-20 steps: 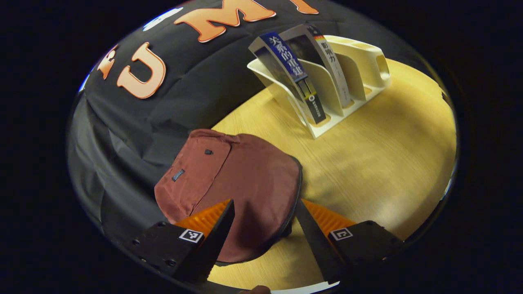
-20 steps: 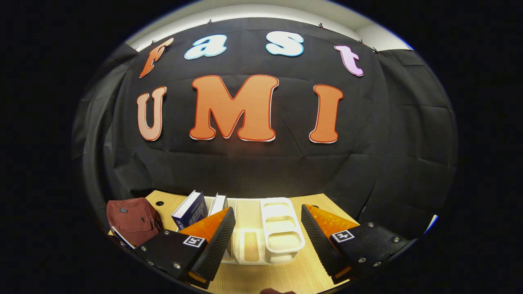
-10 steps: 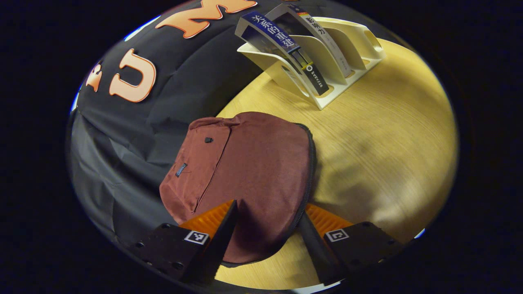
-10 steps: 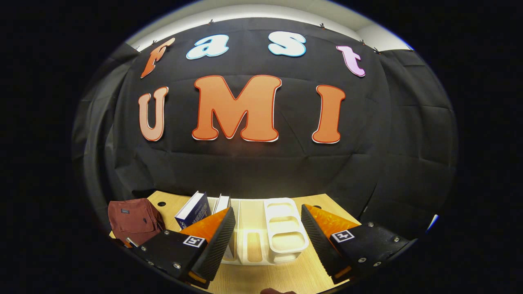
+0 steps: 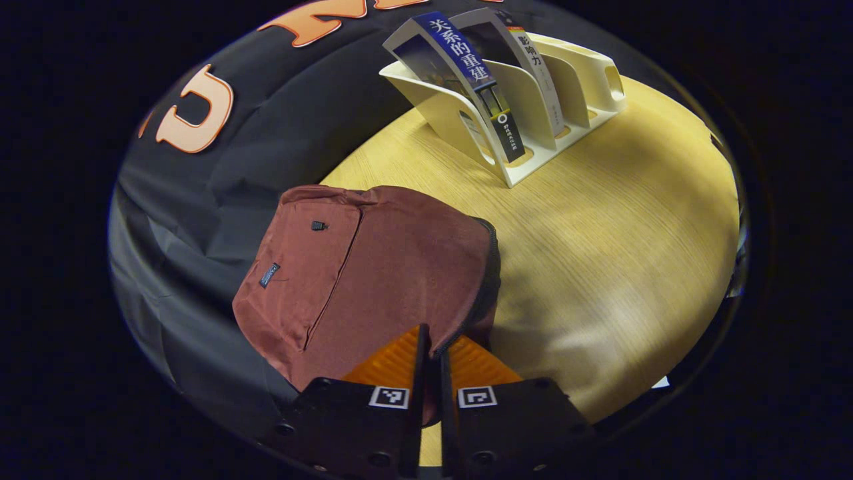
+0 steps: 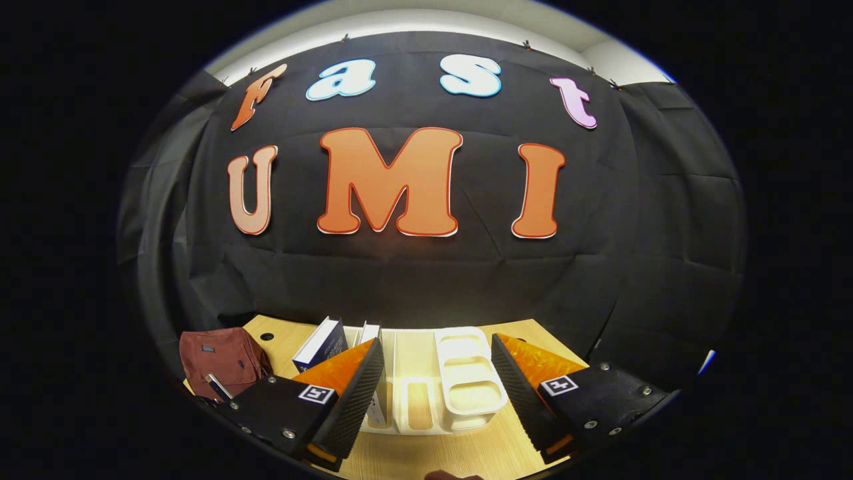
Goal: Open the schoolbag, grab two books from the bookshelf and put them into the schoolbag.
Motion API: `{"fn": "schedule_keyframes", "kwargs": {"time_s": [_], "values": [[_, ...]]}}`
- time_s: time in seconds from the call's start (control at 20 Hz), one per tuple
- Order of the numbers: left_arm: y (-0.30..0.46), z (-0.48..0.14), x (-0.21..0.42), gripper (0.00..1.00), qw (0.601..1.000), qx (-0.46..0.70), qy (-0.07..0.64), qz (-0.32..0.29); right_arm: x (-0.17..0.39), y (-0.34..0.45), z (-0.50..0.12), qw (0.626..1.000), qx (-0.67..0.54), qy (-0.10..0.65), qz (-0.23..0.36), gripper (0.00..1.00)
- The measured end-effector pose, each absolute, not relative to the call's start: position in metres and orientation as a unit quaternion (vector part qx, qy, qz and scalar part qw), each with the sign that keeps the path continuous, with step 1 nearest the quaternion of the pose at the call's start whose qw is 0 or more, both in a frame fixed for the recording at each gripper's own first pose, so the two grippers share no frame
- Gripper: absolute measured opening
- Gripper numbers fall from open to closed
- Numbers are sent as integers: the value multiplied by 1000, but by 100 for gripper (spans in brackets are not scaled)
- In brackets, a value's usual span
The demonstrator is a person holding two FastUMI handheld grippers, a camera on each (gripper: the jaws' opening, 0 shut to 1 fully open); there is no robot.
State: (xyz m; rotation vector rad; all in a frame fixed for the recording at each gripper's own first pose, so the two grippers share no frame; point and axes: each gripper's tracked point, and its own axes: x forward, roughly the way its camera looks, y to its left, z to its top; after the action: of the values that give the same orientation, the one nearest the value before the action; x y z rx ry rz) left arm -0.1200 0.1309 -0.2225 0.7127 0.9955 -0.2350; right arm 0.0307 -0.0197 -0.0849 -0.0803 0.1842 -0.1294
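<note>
A dark red schoolbag (image 5: 373,267) lies flat on the wooden table (image 5: 633,233), its zipper running along the right edge. My left gripper (image 5: 431,347) is shut on the zipper edge at the bag's near corner, and the bag's edge runs in between the fingers. Behind it stands a white bookshelf (image 5: 573,87) holding a blue-spined book (image 5: 466,73) and a white-spined book (image 5: 543,73), both leaning. In the right gripper view, my right gripper (image 6: 436,363) hangs open above the bookshelf (image 6: 466,373), holding nothing. The two books (image 6: 323,343) and the schoolbag (image 6: 223,353) lie to its left.
The black cloth wall (image 6: 426,280) rises just behind the table and close behind the bag. Bare tabletop (image 5: 600,267) stretches to the right of the bag and in front of the shelf. The shelf's right-hand slots (image 6: 470,393) hold nothing.
My left gripper has shut on the bag's zipper edge; it was open around the bag's near corner before. The right gripper has barely moved.
</note>
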Motion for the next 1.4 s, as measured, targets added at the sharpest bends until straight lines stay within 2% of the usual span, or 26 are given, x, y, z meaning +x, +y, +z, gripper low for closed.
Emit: {"fn": "schedule_keyframes", "kwargs": {"time_s": [0.05, 0.25, 0.65, 0.85, 1.0, 1.4], "values": [[130, -218, -118, 8, 813, 326, 468, -119, 32, -17, -85, 993, -41, 94, -64, 96], [130, -195, -110, 6, 817, 289, 476, -152, 42, 5, -82, 992, -46, 110, -48, 96], [145, -108, -66, 4, 846, 227, 441, -192, 73, 75, -87, 982, -53, 179, 28, 96], [158, -76, -45, 4, 851, 224, 425, -213, 85, 97, -87, 976, -67, 203, 40, 96], [168, -62, -31, 4, 851, 211, 421, -232, 94, 112, -93, 968, -55, 240, 49, 96], [183, -25, 9, 4, 857, 177, 397, -276, 115, 138, -139, 917, -40, 388, 81, 97]]}}
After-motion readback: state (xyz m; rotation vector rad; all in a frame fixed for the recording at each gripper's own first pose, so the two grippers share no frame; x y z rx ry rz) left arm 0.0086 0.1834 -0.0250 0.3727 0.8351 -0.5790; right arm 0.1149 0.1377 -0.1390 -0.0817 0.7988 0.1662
